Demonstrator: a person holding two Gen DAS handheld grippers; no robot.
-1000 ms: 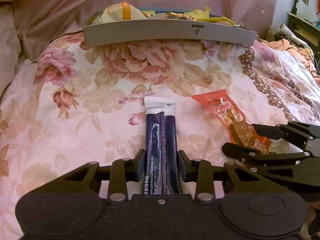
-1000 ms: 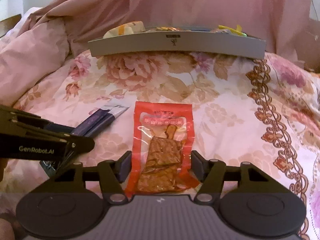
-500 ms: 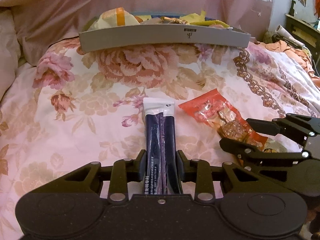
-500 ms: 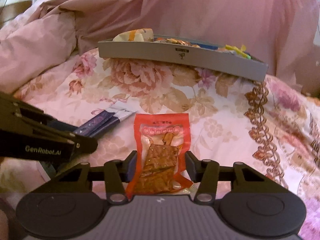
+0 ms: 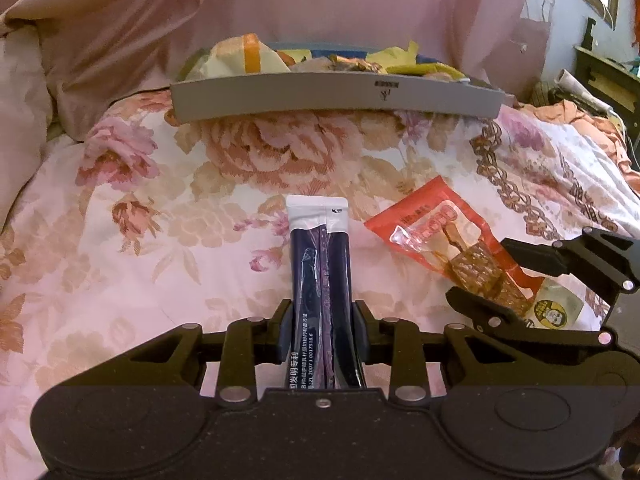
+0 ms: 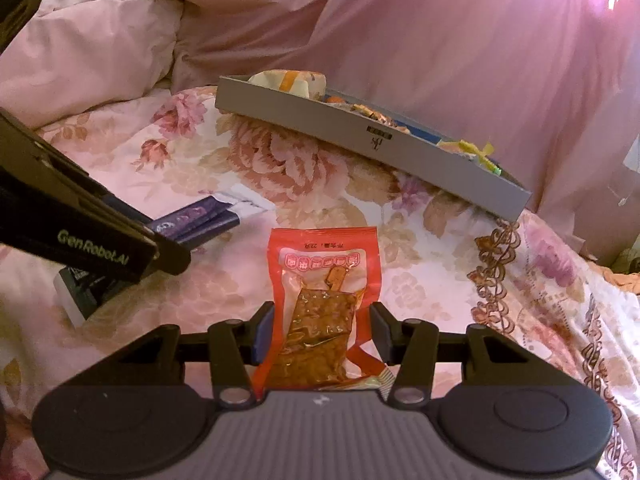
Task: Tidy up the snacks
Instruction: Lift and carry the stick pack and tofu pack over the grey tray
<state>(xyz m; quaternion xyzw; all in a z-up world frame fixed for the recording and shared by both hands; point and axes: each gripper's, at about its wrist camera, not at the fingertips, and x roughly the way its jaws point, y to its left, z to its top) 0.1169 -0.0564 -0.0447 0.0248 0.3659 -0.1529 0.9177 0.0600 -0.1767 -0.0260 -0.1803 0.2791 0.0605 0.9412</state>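
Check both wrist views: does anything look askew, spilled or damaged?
Nothing looks spilled or torn. The shallow grey tray is piled above its rim with wrappers. The left gripper clamps the dark purple stick sachets; the red clear-window snack pouch sits between the right gripper's fingers, crinkled at the lower corner.

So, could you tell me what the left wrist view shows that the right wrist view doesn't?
Only the left wrist view shows the cluttered room edge at far right and the left gripper clamping the dark purple sachet. Only the right wrist view shows the right gripper closed around the orange snack packet and the "GenRobot.AI" lettering. Both show the grey tray of snacks on the floral bedspread.
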